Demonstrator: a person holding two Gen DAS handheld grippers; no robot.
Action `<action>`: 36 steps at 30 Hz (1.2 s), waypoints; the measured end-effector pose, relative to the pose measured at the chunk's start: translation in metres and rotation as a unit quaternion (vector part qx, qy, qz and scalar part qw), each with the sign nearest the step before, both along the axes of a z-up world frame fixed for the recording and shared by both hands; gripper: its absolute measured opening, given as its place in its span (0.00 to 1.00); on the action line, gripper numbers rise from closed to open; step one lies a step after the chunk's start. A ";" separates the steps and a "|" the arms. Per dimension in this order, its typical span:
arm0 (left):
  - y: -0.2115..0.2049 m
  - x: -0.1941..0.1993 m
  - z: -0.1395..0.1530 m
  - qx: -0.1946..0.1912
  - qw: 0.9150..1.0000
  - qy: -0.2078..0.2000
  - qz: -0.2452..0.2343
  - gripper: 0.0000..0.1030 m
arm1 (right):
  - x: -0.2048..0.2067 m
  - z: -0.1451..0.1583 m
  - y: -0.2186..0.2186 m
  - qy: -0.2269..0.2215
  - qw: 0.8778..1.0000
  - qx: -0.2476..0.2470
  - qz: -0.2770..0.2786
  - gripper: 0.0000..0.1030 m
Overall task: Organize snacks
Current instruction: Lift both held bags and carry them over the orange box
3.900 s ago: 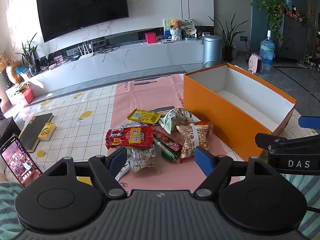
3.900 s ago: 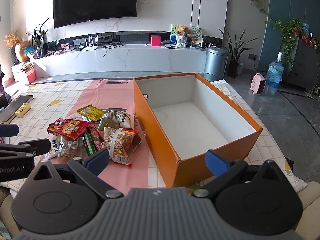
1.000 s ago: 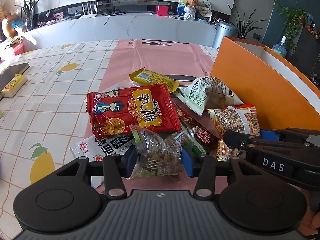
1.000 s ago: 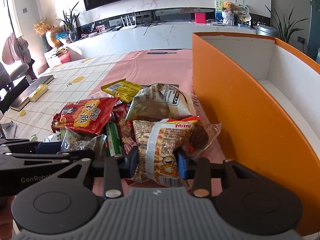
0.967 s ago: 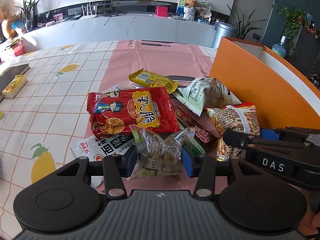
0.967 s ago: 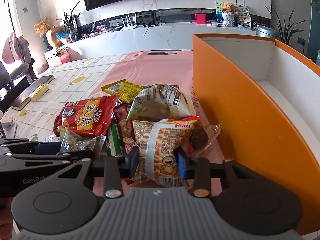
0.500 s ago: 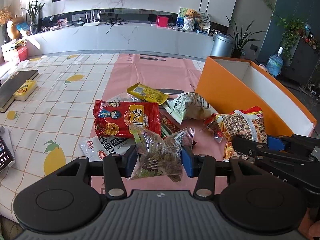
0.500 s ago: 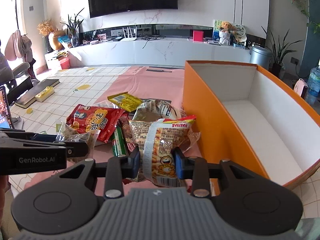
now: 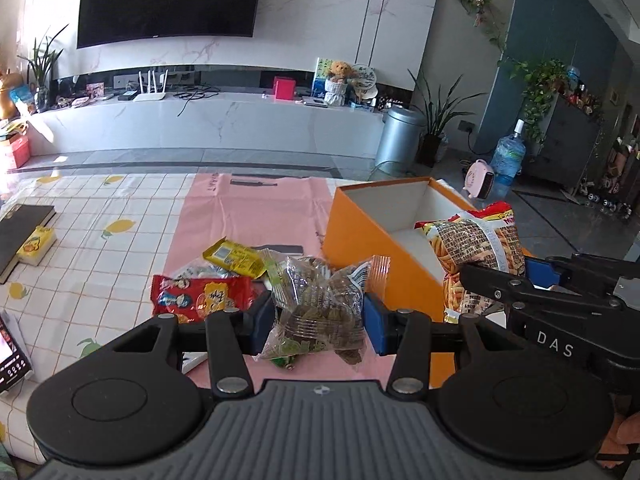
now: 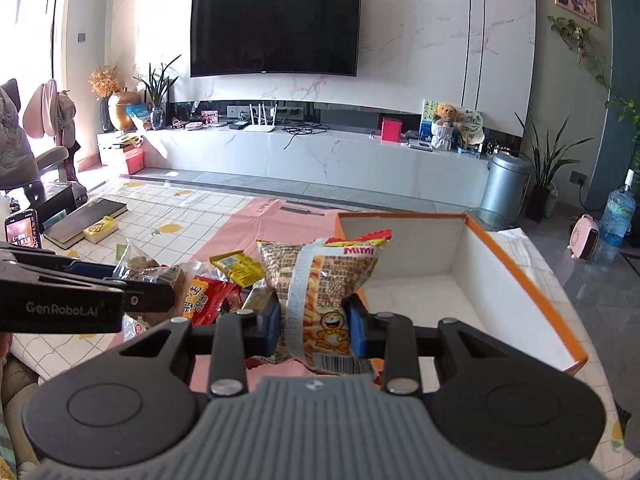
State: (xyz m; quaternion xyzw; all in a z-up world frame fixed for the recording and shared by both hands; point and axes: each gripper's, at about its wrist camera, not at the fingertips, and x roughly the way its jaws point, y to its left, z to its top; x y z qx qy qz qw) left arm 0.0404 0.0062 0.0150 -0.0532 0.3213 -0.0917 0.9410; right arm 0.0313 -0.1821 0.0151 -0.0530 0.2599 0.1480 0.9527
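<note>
A: Both your hands are loaded. Your right gripper point(image 10: 311, 331) is clamped on the chip bag point(image 10: 320, 296), held upright, long axis running top to bottom, and lifted clear of the table. Your left gripper point(image 9: 319, 322) is pinched on the clear bag of brown pieces point(image 9: 320, 308), also off the table.

B: Where does the orange box point(image 10: 532, 288) lie from each?

A: To the right of both. From your right gripper its open mouth is just right and a little farther out; the near left corner sits right behind the chip bag. From your left gripper the box wall point(image 9: 360, 240) is up and to the right, with the right gripper's own body between.

B: So the right hand goes first?

A: I'd judge so. It is nearer, and the left hand's path would cross it. The box runs long from near to far, so a short carry right puts the chip bag over the white floor.

B: What's left on the table?

A: The red packet point(image 9: 200, 296), the yellow packet point(image 9: 234, 258) and a few more lie on the pink mat point(image 9: 256, 208), left of the box. The box floor looks bare.
</note>
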 end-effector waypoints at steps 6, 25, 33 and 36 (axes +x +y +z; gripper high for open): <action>-0.028 0.023 0.028 -0.006 0.999 -0.007 -0.041 0.52 | 0.007 0.034 -0.034 -0.013 1.000 -0.020 -0.001 0.30; -0.145 0.128 -0.009 0.073 0.963 0.101 -0.237 0.52 | 0.121 -0.005 -0.115 0.185 0.977 -0.102 0.009 0.30; -0.167 0.146 -0.043 0.115 0.936 0.141 -0.300 0.52 | 0.156 -0.046 -0.121 0.256 0.960 -0.106 0.041 0.30; -0.174 0.149 -0.055 0.137 0.924 0.154 -0.321 0.52 | 0.162 -0.057 -0.119 0.271 0.955 -0.109 0.054 0.30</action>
